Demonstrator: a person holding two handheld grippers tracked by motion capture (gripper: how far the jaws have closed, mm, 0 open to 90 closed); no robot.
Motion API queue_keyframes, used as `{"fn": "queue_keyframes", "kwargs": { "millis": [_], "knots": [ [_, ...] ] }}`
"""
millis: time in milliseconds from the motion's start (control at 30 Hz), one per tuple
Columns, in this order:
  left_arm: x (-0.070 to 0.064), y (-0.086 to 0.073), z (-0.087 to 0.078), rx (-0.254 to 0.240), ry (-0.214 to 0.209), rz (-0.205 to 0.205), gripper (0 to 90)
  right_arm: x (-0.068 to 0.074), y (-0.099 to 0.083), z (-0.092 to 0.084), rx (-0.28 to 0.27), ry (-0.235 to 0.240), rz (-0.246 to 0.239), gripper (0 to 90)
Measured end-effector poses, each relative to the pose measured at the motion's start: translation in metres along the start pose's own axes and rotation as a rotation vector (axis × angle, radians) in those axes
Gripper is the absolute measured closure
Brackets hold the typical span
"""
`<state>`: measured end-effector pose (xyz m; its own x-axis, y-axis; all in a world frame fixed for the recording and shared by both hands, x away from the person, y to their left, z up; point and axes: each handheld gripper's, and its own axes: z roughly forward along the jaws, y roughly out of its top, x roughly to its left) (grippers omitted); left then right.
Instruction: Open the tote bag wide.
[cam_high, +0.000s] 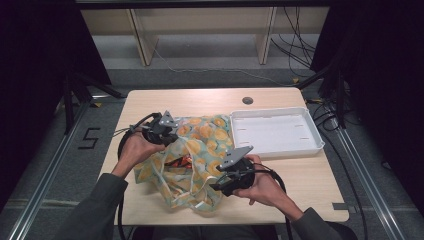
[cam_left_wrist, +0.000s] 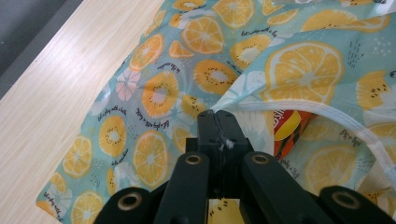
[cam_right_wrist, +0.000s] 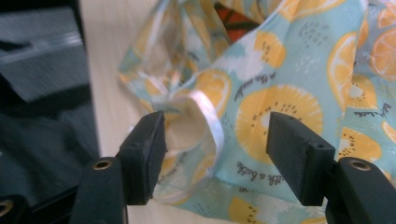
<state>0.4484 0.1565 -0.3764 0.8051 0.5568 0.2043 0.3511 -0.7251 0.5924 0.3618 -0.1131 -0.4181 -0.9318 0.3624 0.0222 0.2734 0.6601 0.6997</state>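
Observation:
A light-blue cloth bag (cam_high: 200, 150) printed with orange and kiwi slices lies on the wooden table (cam_high: 200, 100). Its mouth gapes, and an orange-red packet (cam_high: 181, 161) shows inside. My left gripper (cam_high: 169, 136) is shut on the bag's white-trimmed rim (cam_left_wrist: 243, 106) at the bag's left side, and the packet (cam_left_wrist: 287, 127) lies just beyond that rim. My right gripper (cam_high: 220, 182) is open at the bag's near right edge. Its two pads (cam_right_wrist: 144, 154) stand on either side of a fold of the bag's cloth (cam_right_wrist: 261, 107) and white trim.
An empty white tray (cam_high: 275, 131) sits on the table to the right of the bag. A round grommet hole (cam_high: 247, 100) is near the table's far edge. Cables trail from both grippers. Dark frame legs stand to both sides of the table.

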Motion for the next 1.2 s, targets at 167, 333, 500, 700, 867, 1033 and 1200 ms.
{"fn": "queue_keyframes", "kwargs": {
  "millis": [167,333,500,700,867,1033,1200],
  "knots": [
    [0.0,0.001,0.004,0.01,-0.017,-0.006,89.7,0.001,0.006,0.019,0.025,-0.102,-0.073,47.9],
    [0.0,-0.001,0.008,0.02,-0.035,-0.011,89.6,-0.004,0.016,0.022,-0.018,-0.097,-0.082,78.5],
    [-0.003,-0.01,0.006,-0.001,-0.071,-0.046,82.9,-0.018,0.027,0.013,-0.093,-0.064,-0.073,90.0],
    [-0.024,-0.025,-0.038,-0.119,-0.027,-0.07,51.2,-0.046,0.033,0.012,-0.155,-0.046,0.023,90.0],
    [-0.069,-0.06,-0.058,-0.144,-0.068,-0.032,48.1,-0.06,0.039,0.014,-0.16,-0.038,0.1,90.0],
    [-0.097,-0.094,-0.037,-0.095,-0.122,0.003,47.3,-0.063,0.045,0.016,-0.172,-0.032,0.105,90.0],
    [-0.1,-0.113,-0.013,-0.078,-0.088,0.06,48.0,-0.068,0.046,0.017,-0.154,-0.02,0.112,90.0]
  ]
}}
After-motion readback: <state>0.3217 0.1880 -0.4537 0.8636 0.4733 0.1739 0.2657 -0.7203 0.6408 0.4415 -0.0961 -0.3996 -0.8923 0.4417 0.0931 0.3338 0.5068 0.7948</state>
